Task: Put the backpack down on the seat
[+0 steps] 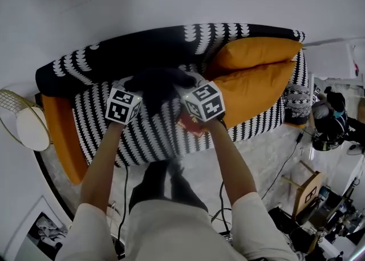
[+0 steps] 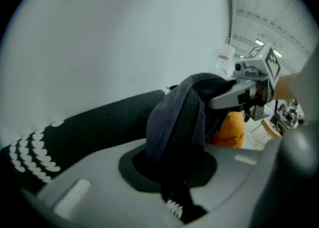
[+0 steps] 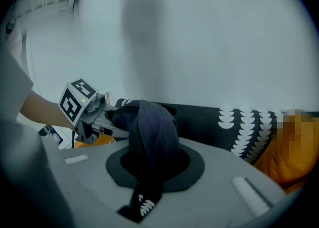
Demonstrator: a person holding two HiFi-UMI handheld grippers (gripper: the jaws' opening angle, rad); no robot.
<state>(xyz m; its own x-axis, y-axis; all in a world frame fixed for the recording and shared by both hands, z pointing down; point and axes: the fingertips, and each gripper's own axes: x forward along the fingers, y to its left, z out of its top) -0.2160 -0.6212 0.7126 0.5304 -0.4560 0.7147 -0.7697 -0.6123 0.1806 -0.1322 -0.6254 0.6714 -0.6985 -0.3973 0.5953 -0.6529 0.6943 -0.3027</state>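
Head view: left tongs (image 2: 175, 168) and right tongs (image 3: 148, 168) each pinch the dark backpack (image 1: 161, 85) by its fabric, sharing its weight over the patterned sofa seat (image 1: 142, 137) for lowering.

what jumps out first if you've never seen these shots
A dark backpack sits in the middle of the head view, its fabric pinched in both the left tongs and the right tongs, over the seat of a black-and-white patterned sofa. Two bright orange cushions lie at the sofa's right end in that view.
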